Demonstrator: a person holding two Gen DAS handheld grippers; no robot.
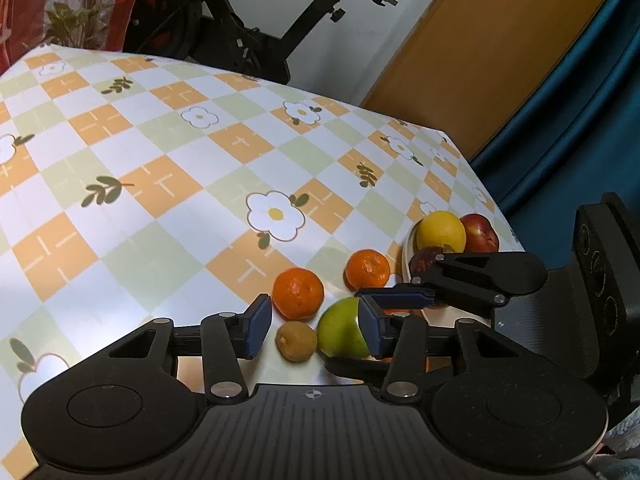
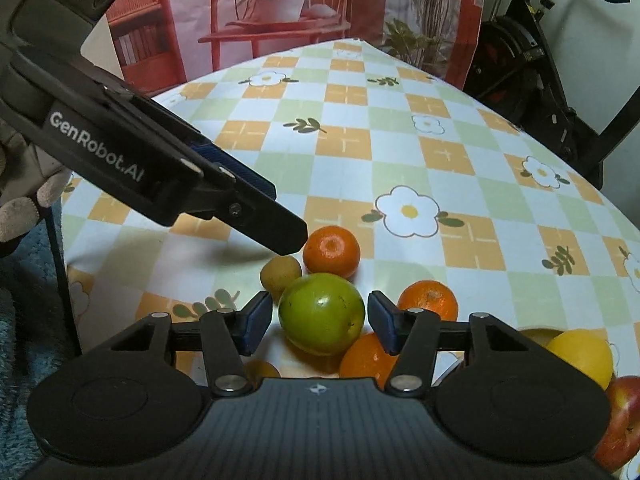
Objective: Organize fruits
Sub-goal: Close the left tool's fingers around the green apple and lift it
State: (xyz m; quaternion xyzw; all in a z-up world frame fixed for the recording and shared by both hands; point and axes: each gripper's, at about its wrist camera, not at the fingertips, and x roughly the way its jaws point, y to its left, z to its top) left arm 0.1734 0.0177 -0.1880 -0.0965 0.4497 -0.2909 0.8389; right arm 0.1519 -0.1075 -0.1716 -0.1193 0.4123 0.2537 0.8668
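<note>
The right tool (image 2: 319, 322) is straddling the green apple (image 2: 321, 313) on the bench (image 2: 400, 152), its pads standing a little off each side, not yet gripping. The left tool (image 1: 314, 326) is framing the small brown fruit (image 1: 296, 340) beside it, jaws partly open with nothing pinched. Both seem to be picking up loose fruit. Next, each needs to close squarely, lift clear of the oranges (image 2: 331, 251) and carry toward the white bowl (image 1: 408, 258) holding the lemon (image 1: 441, 232).

wall: white (image 1: 280, 8) | exercise bike (image 1: 224, 20) | floral curtain (image 2: 280, 8) | orange door (image 1: 480, 40)
</note>
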